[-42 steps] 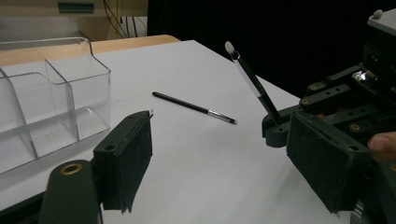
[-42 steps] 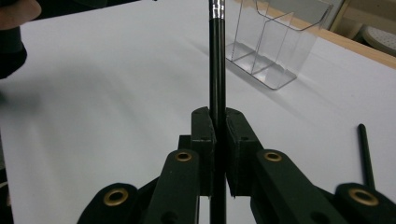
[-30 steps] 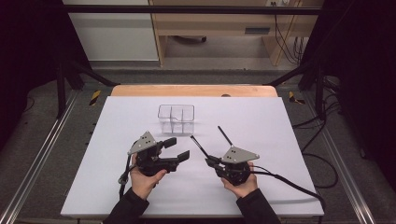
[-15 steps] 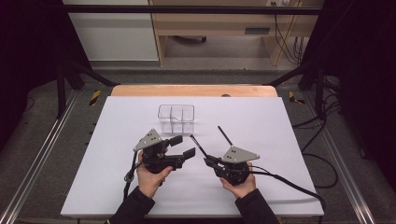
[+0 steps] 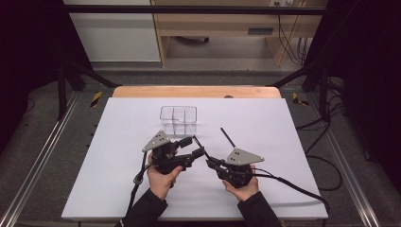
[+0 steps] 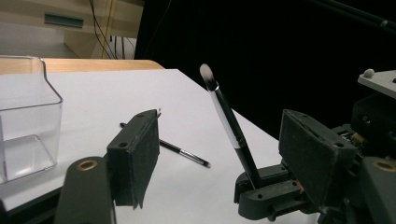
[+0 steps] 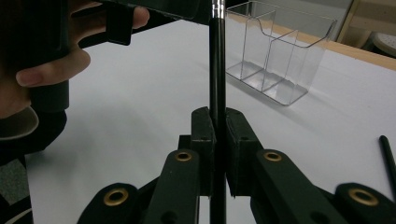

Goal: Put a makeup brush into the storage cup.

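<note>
My right gripper (image 5: pixel 211 162) (image 7: pixel 218 116) is shut on the black handle of a makeup brush (image 6: pixel 229 123) (image 7: pixel 217 70), which stands tilted with its white tip up. My left gripper (image 5: pixel 196 145) (image 6: pixel 217 140) is open, its two pads on either side of the brush without touching it. Its jaws have just been closing a little with the brush between them. A second thin black brush (image 5: pixel 228 137) (image 6: pixel 180 150) lies flat on the white table. A clear divided box (image 5: pixel 178 119) (image 7: pixel 280 60) stands empty just beyond the grippers.
The white table sheet (image 5: pixel 283 123) runs wide on both sides, with a wooden edge (image 5: pixel 198 91) at the back. Cables trail from each gripper toward the front. Dark frame rails flank the table.
My left gripper has slid right toward the right gripper, so its jaws now straddle the held brush, and they stand slightly narrower. The right gripper has kept still.
</note>
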Available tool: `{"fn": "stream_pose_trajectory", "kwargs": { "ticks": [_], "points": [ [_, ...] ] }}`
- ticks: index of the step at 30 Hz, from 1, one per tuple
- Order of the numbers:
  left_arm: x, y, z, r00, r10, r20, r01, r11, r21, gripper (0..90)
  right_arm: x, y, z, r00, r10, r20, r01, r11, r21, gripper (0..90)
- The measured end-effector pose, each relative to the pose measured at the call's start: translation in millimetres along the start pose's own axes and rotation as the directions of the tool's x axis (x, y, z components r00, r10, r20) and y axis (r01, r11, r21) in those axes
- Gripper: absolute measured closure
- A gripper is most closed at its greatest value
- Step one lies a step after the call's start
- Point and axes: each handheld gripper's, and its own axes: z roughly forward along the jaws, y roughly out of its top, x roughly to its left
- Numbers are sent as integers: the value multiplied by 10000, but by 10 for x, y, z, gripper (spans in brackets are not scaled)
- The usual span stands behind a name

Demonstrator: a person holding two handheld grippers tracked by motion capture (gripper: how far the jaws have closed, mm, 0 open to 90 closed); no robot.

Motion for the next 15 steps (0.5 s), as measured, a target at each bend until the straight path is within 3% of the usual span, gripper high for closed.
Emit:
{"fn": "stream_pose_trajectory", "kwargs": {
  "ticks": [9,15],
  "points": [
    [4,-23,36,9995,-300,-29,300,9995,-44,388,3,-2,9,10000,61,-13,-61,10000,-38,840],
    [0,-26,36,9988,-484,62,485,9987,-141,498,4,-2,11,10000,88,-11,-88,9999,-50,840]
  ]
}}
